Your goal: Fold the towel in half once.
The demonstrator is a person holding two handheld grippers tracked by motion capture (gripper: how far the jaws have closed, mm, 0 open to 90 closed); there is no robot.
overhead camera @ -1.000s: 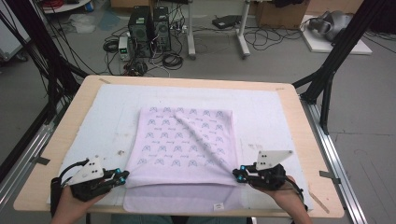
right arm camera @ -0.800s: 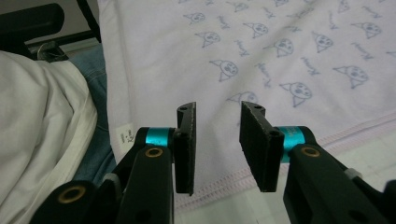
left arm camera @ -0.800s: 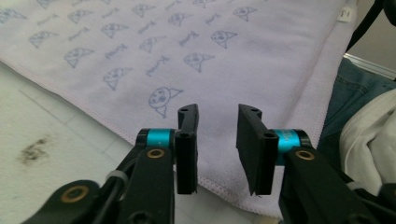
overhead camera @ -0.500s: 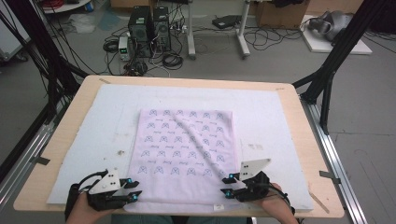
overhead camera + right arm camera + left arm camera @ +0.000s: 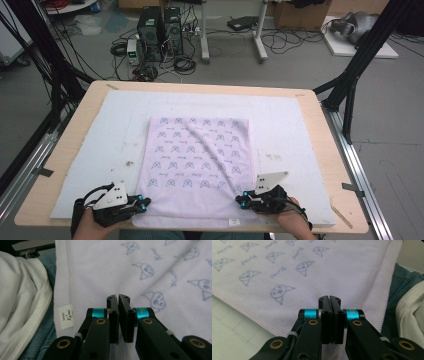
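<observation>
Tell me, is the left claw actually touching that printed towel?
Cannot tell. In the left gripper view the left gripper has its jaws shut over the towel, but no cloth shows between them.

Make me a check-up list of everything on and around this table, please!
Surface: wooden table under a white pad, a few small stains.
Job's things: pale purple towel with little cartoon faces, lying flat, label at its near edge.
Clutter: nothing seen.
Grippers: left gripper and right gripper at the towel's near corners, both shut; whether cloth is pinched cannot be told.
Cables: a cable trails from the left gripper; tangled wires on the floor.
Surroundings: computer towers, black frame legs, grey floor.
</observation>
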